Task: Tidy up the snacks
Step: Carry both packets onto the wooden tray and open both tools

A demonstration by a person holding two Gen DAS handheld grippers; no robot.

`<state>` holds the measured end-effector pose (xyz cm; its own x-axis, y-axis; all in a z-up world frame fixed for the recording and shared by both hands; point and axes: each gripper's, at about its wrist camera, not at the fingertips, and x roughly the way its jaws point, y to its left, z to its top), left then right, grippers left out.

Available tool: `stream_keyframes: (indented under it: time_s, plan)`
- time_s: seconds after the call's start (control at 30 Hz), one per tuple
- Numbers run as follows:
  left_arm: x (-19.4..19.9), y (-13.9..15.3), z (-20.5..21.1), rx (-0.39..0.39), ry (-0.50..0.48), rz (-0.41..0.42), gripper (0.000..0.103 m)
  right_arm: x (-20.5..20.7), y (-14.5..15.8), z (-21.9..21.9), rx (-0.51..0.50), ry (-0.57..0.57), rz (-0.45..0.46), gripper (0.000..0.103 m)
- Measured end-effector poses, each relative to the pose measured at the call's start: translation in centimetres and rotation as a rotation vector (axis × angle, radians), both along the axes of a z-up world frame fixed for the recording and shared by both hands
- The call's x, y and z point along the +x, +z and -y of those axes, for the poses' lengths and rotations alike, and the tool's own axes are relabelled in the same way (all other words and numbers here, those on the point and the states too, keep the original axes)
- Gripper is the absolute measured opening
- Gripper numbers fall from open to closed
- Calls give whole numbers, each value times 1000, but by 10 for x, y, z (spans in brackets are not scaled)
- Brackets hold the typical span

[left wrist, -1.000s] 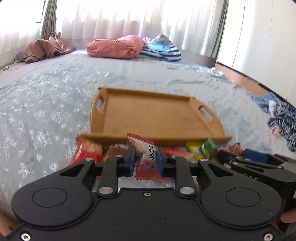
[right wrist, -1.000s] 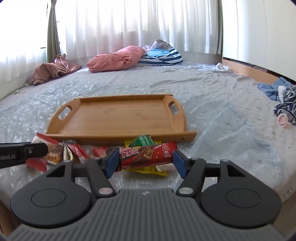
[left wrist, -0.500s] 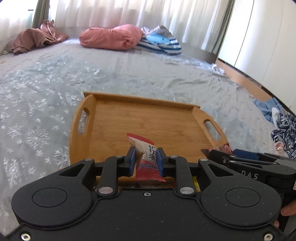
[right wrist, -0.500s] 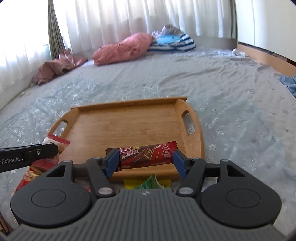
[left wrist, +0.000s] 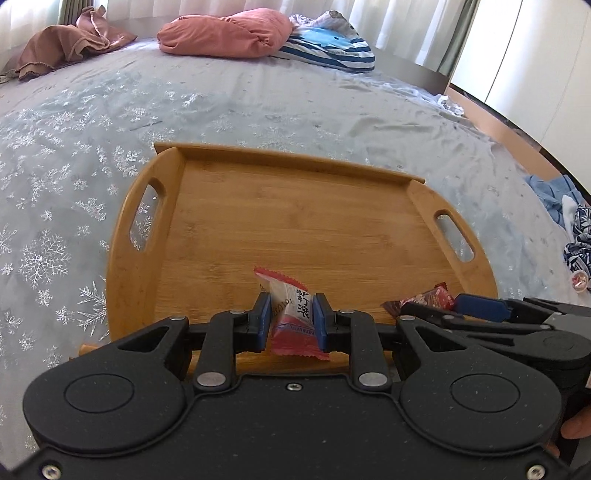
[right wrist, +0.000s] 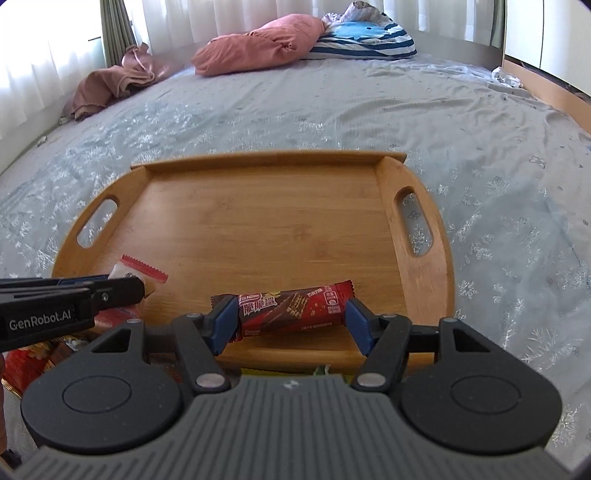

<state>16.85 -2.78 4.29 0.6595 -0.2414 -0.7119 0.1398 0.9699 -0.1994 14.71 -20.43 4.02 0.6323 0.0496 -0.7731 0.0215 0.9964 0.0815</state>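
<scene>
Holding a small red-and-white packet (left wrist: 291,314) across its soft middle, the left gripper (left wrist: 291,321) hangs over the near edge of the wooden tray (right wrist: 258,221), while the right gripper (right wrist: 291,319) clamps a light, crinkly chocolate bar (right wrist: 291,308) by its ends, which may slip.

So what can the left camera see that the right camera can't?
Only the left wrist view shows the left gripper head-on, shut on the small red-and-white snack packet, and blue clothes off to the right. Only the right wrist view shows the right gripper holding the chocolate wafer bar by its ends, and loose snacks at the lower left. Both show the bare wooden tray, the bed and the pink pillow.
</scene>
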Motion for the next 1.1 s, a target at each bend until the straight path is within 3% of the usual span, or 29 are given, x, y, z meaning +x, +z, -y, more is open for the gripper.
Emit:
stream_keyframes:
  time_s: [0.73,0.9,1.1]
  plan:
    - [0,-4,5,29,-10,14,24,0,-8,7,33,-10,7,68]
    - [-1,-1,6,47,-14,27,24,-1,-8,8,46,-17,15,75]
    - [-8,5,4,66,-9,51,38,-5,-4,12,62,-22,30,78]
